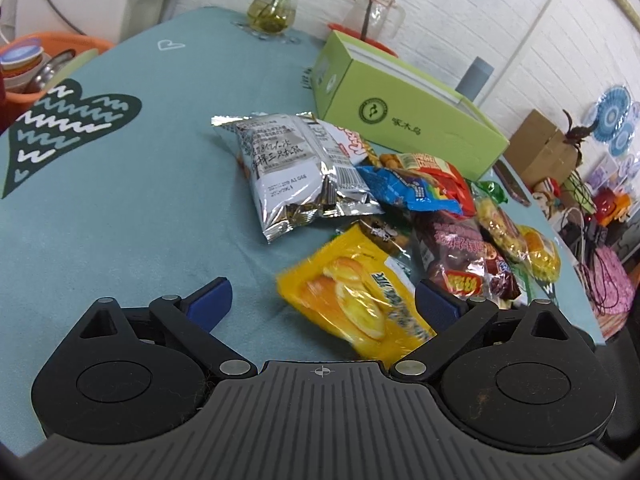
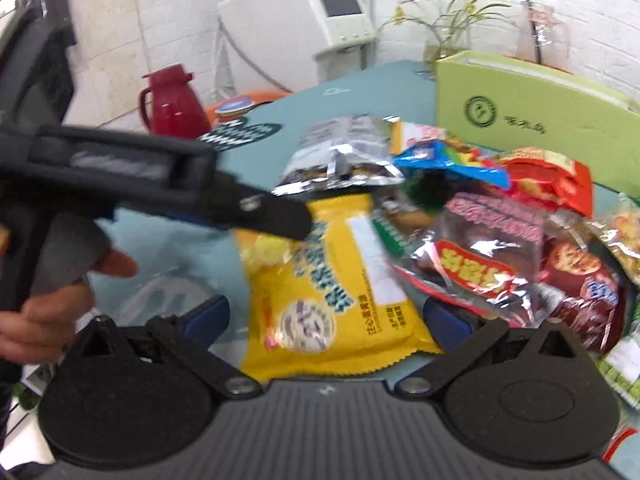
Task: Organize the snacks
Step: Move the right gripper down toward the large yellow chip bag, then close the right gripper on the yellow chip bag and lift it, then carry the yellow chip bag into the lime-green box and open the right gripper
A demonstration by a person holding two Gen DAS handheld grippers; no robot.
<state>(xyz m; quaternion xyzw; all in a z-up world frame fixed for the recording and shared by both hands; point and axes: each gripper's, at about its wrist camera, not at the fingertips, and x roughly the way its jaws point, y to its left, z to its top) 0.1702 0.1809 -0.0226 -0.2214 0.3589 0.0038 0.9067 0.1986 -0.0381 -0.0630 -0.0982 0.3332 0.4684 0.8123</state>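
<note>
Table point(image 1: 120, 200): covered in a teal cloth printed with a dark heart pattern; it carries the box and every snack packet
Green box point(image 1: 404, 112): long lime-green carton with a round logo, lying along the far right side of the table, just behind the snack heap
Snack heap point(image 1: 452, 216): loose pile of packets on the cloth in front of the green box, overlapping one another; red, blue, dark-red and yellow-orange wrappers show, smaller ones partly buried
Left gripper point(image 1: 322, 304): its 2 blue-tipped fingers stand wide apart above the cloth, nothing between them gripped; the yellow packet lies between and just ahead of them; in the right wrist view its black body point(image 2: 172, 184) reaches in from the left, tip over the top edge of the yellow packet
Right gripper point(image 2: 326, 320): fingers spread wide, straddling the near end of the yellow packet without clamping it
Silver packet point(image 1: 296, 168): foil bag with black printing, at the left edge of the heap, beyond the yellow packet
Yellow packet point(image 2: 328, 280): flat on the cloth at the near edge of the heap, touching the dark-red wrapper beside it
Red jug point(image 2: 172, 100): beyond the table's far left edge
Flower vase point(image 1: 272, 12): glass, at the far end of the table
</note>
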